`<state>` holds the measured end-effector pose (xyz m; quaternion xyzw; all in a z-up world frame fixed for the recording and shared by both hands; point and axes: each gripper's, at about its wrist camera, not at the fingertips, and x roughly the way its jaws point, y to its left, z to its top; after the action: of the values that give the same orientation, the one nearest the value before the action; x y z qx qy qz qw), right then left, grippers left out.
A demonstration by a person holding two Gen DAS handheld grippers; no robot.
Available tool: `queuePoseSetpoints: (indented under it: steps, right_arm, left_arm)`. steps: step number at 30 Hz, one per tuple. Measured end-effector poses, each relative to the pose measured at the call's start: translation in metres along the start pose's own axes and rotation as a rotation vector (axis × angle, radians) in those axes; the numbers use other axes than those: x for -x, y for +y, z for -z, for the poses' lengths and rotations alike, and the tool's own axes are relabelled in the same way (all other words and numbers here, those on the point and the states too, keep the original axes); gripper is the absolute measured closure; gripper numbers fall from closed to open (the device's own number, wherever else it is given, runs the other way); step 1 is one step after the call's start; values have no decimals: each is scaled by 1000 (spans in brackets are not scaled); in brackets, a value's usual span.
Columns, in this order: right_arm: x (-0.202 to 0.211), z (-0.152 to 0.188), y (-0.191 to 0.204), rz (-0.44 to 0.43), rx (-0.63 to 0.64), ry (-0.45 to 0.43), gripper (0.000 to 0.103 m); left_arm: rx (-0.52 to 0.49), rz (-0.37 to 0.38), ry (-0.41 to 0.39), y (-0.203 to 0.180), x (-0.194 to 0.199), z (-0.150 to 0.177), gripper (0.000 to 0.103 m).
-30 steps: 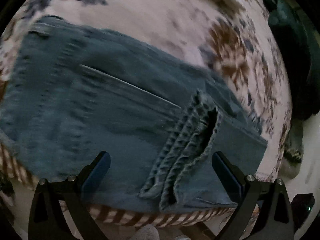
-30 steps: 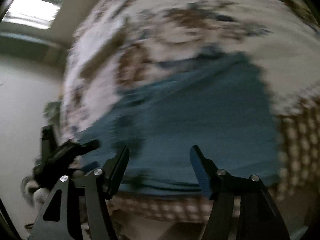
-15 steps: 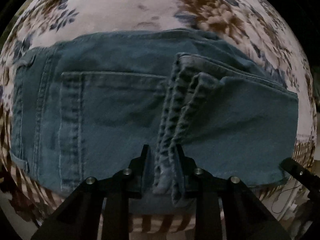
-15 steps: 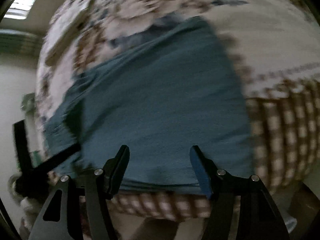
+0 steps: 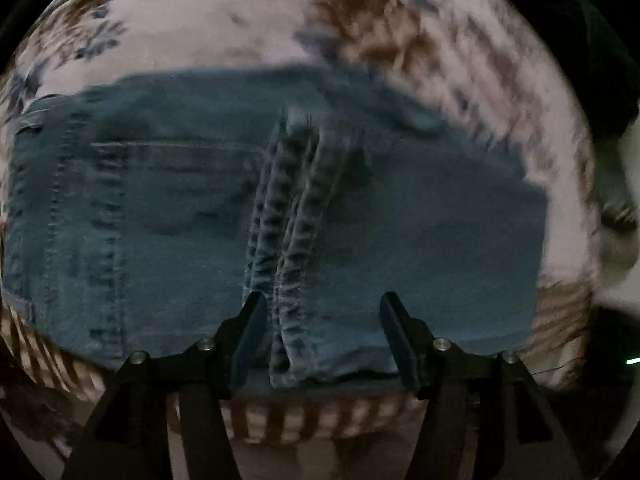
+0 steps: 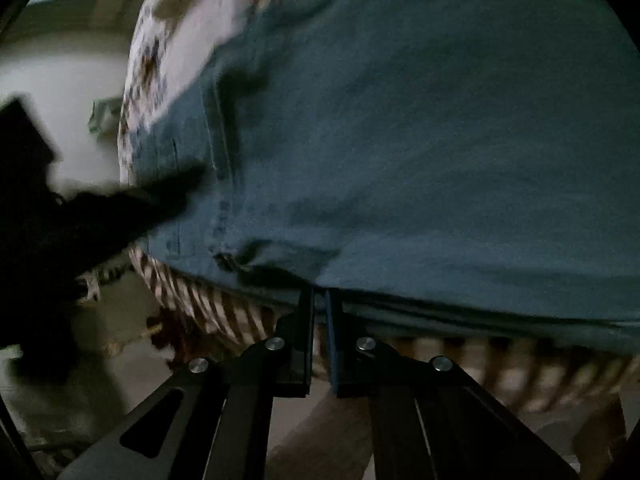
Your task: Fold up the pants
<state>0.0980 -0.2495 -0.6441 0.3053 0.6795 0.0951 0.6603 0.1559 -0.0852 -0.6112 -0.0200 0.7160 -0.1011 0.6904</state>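
Blue denim pants (image 5: 168, 216) lie folded on a floral bedspread (image 5: 248, 20). In the left wrist view the leg hems (image 5: 288, 240) rest across the seat and back pocket. My left gripper (image 5: 322, 316) is open at the near edge, its fingers on either side of the hems. In the right wrist view the pants (image 6: 420, 140) fill the frame. My right gripper (image 6: 319, 304) is shut at the near folded edge of the pants; whether cloth sits between the pads is unclear. The left gripper (image 6: 132, 208) shows as a dark blur at the left.
The bedspread's checked brown-and-white border (image 5: 304, 420) hangs over the near bed edge, also seen in the right wrist view (image 6: 208, 300). Pale floor (image 6: 72, 88) lies to the left of the bed. Dark items (image 5: 600, 80) sit off the bed's right side.
My left gripper was shut on the leg hems half a second ago and has opened. My right gripper has closed and moved in to the pants' near edge.
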Motion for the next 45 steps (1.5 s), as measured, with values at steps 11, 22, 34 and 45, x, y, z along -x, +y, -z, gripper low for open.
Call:
queuePoseSetpoints:
  steps: [11,22,34,45]
  right_arm:
    - [15,-2,-74,324,-89,74,103]
    - [20,-16,-29,390,-57,60,41]
    - [-21,-72,90,439,138,77,36]
    - [-53,-123,115,507,125,114,36]
  left_arm:
    - [-78,-106,-1,25,-26,33,44]
    - [115,57,-82,29,-2,19,5]
    - [1026,242,-436,219,25,97,10]
    - [1025,298,-601,241,20,96,75]
